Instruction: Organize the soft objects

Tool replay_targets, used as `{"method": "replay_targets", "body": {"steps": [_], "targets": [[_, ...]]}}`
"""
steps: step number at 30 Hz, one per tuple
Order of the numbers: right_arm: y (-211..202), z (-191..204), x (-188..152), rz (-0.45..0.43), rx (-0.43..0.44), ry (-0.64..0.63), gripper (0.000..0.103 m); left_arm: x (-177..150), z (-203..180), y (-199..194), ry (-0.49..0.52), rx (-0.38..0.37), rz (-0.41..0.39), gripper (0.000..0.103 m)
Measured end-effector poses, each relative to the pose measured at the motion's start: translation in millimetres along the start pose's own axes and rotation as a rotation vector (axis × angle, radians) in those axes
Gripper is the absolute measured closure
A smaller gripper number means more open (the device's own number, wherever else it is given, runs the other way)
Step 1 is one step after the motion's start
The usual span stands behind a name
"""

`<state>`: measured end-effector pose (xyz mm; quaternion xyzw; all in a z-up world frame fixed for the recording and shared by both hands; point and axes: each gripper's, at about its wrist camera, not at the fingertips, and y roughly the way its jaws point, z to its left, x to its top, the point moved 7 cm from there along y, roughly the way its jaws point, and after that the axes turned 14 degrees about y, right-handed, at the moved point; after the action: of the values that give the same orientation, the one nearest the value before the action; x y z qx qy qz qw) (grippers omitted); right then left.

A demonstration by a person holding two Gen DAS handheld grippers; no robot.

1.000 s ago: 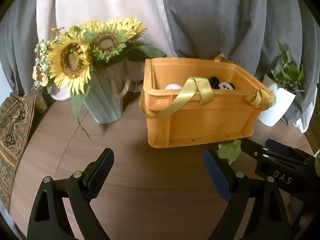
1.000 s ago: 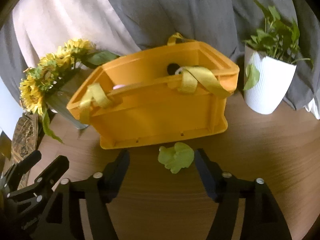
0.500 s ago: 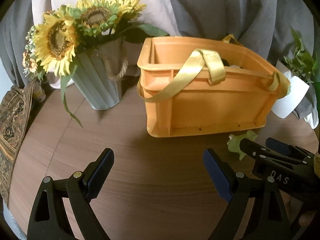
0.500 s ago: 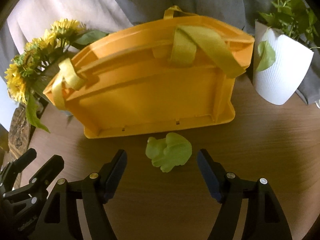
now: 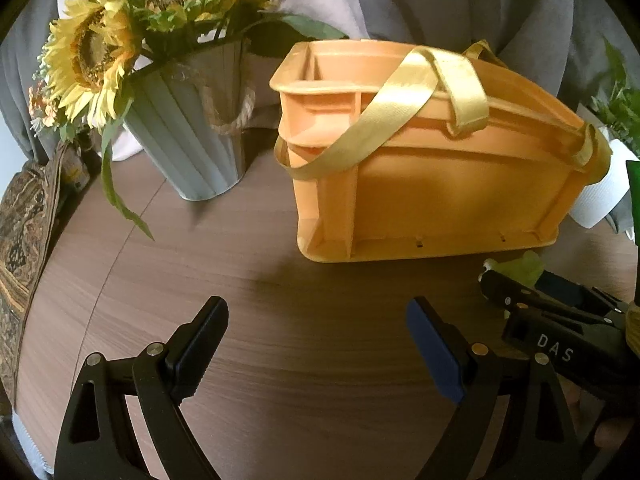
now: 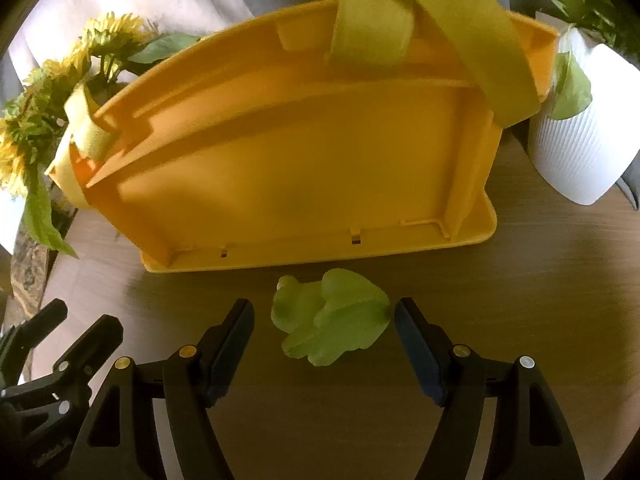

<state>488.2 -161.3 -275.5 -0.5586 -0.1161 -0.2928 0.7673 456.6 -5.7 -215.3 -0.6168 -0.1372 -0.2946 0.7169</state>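
A small light-green soft toy lies on the wooden table just in front of the orange crate with yellow straps. My right gripper is open, its fingers on either side of the toy without touching it. In the left wrist view the toy peeks out behind the right gripper's black fingers, below the crate. My left gripper is open and empty over bare table, left of the toy. The crate's inside is hidden from both views.
A grey vase of sunflowers stands left of the crate. A white ribbed pot with a green plant stands to its right. Grey and white curtains hang behind. A patterned cloth lies at the table's left edge.
Both grippers have moved down and closer to the crate and table. The right gripper's open fingers now straddle the green toy. The toys inside the crate have dropped out of sight.
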Motion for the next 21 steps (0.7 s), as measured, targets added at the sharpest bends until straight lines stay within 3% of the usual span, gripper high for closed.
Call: {"method": "replay_targets", "body": {"steps": [8,10,21], "targets": [[11.6,1.2,-1.1,0.001,-0.014,-0.008,0.031,-1.2,0.7,5.6,0.005,0.006,0.015,0.012],[13.6,1.6,-1.4,0.004,-0.011,-0.009,0.037,-0.8,0.1,5.3,0.006,0.005,0.016,0.012],[11.5,2.2,-0.8,-0.012,-0.004,0.004,0.038,-0.1,0.2,0.6,0.003,0.004,0.000,0.012]]}}
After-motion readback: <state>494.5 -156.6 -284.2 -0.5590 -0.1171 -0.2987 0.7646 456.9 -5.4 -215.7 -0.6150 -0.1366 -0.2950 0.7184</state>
